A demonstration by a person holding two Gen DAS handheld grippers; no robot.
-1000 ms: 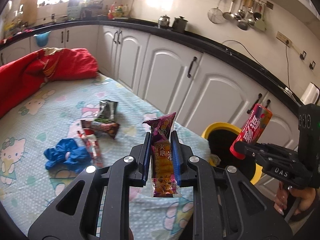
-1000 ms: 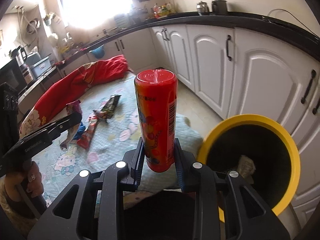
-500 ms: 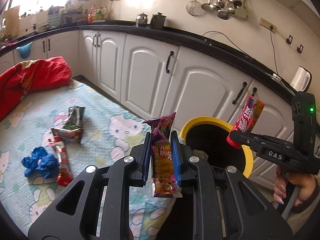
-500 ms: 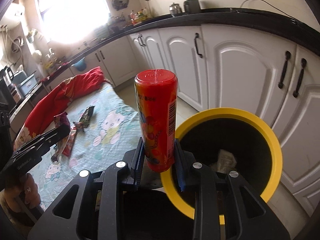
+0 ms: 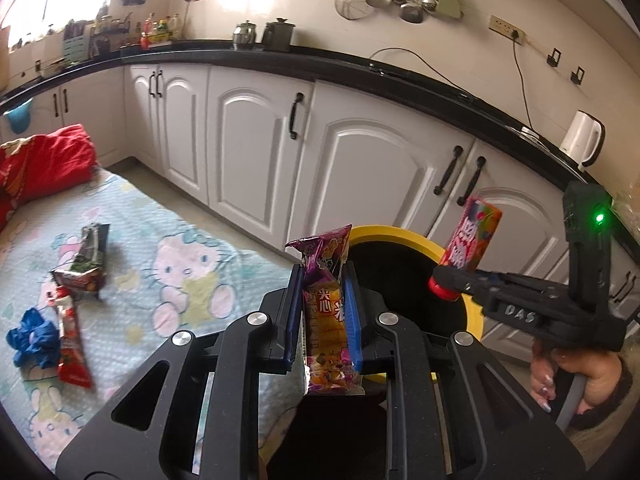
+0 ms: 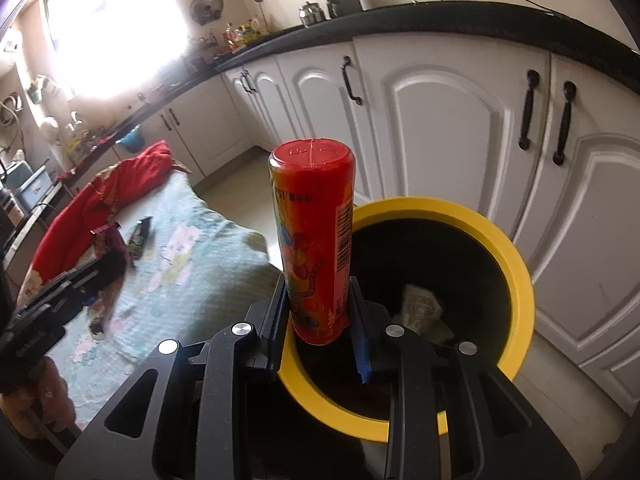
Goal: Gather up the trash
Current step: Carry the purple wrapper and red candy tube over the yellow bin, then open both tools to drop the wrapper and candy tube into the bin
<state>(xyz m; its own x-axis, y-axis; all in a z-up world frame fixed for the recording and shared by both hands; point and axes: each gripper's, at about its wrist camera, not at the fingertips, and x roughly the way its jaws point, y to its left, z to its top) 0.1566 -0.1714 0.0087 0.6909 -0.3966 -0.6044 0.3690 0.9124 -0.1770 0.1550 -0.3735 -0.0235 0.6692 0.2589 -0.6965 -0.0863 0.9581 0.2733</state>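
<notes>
pads of my left gripper are pinched nearly together on a purple and orange snack wrapper, which stands up between them with its loose top flopping forward over the near rim of the yellow-rimmed bin. my right gripper has its jaws partway closed on a red cylindrical tube, gripped low near its base so most of its length sticks out ahead, above the bin's rim; from the left wrist view the tube tilts over the dark opening. i judge the wrapper is the riskier drop: it hangs at the bin's near edge, not well over the hole, so if i let go here it may drift and land outside on the floor or the cartoon-print sheet. the tube, held low, could pivot in the pads or strike the rim and bounce out. the two grippers sit near each other, so a careless swing could knock one load loose. more wrappers and a blue crumpled item lie on the sheet, well apart from the bin, not yet collected.
</notes>
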